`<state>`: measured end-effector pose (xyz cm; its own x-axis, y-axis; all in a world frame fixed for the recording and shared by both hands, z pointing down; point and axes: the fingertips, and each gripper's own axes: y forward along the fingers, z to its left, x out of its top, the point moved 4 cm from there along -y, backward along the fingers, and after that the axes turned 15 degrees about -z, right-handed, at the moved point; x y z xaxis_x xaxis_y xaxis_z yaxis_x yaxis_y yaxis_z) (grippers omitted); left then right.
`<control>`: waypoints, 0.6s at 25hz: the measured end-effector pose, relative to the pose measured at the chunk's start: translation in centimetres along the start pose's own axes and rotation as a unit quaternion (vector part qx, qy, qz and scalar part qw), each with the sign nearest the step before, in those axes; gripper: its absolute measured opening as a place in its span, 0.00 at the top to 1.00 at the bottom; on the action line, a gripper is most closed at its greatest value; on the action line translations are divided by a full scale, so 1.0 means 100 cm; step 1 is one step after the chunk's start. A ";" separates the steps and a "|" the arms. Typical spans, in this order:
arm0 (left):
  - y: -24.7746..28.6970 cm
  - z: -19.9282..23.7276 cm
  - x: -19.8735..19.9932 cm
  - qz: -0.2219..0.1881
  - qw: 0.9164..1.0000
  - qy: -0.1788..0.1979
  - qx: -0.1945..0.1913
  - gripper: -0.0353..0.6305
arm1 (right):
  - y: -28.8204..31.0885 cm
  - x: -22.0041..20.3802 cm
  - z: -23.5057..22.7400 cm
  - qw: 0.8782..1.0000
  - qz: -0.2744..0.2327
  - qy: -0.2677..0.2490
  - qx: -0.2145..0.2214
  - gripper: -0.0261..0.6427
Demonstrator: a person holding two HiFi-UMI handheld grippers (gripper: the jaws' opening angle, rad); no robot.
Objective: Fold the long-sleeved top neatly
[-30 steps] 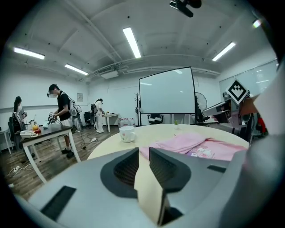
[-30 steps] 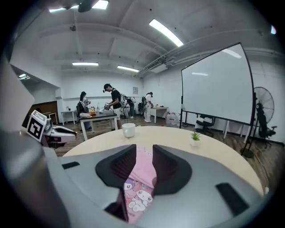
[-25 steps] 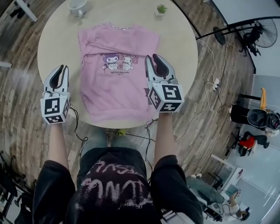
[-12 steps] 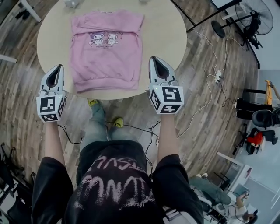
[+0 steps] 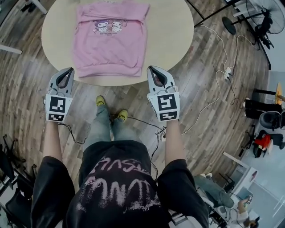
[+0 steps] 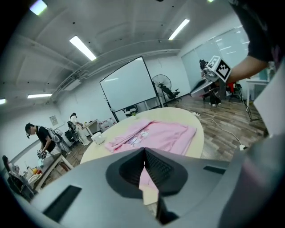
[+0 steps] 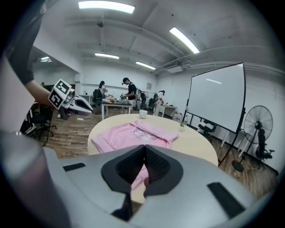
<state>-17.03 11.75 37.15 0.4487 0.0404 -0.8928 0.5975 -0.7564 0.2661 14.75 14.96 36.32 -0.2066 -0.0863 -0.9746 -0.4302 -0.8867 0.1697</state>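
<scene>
1. Holding both units clear of the garment. Left hand-held gripper [image 5: 70, 70], centre-left of the head view: jaws together, pad meeting pad, as its own view confirms [image 6: 143, 153].
2. Right hand-held gripper [image 5: 152, 68], just right of centre: jaws likewise together, pad on pad in its own view [image 7: 144, 149]. Each unit appears in the other's view: the right one at the upper right of the left gripper view [image 6: 207, 84], the left one at the centre-left of the right gripper view [image 7: 71, 101].
3. Both units hang over the wood floor [image 5: 26, 89], tips pointing up-frame toward the near rim of the counter [image 5: 169, 40]. Neither touches the cloth.
4. Pink long-sleeved top [image 5: 109, 42] lies flat on the round counter at the top of the head view, cartoon print up, hem at the near rim, outline roughly rectangular. Both gripper views show it ahead of the jaws [image 6: 156, 136] [image 7: 129, 136].
5. White mug [image 7: 142, 114] and small potted plant [image 7: 181, 125] stand on the far side of the counter, apart from the top.
6. Surroundings: standing fan [image 5: 262, 13] at upper right, cables [image 5: 213, 89] on the floor to the right, yellow shoes [image 5: 100, 101] below the counter rim.
</scene>
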 end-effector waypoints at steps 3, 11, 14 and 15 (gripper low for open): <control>0.003 -0.011 -0.014 0.028 0.999 0.029 -0.034 0.93 | 0.002 -0.013 0.011 0.999 0.018 -0.014 0.023 0.93; 0.012 -0.027 -0.047 0.084 0.989 0.054 -0.113 0.79 | 0.019 -0.052 0.045 0.985 0.094 -0.062 0.131 0.71; 0.017 -0.031 -0.060 0.102 0.983 0.071 -0.137 0.75 | 0.028 -0.066 0.051 0.978 0.116 -0.084 0.154 0.68; 0.019 -0.034 -0.064 0.108 0.980 0.079 -0.146 0.74 | 0.031 -0.072 0.052 0.975 0.124 -0.092 0.160 0.67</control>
<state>-16.56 12.26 44.61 0.6689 0.0173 -0.7432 0.6316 -0.5404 0.5559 10.31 15.20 44.60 -0.4811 -0.1714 -0.8597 -0.5926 -0.6590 0.4631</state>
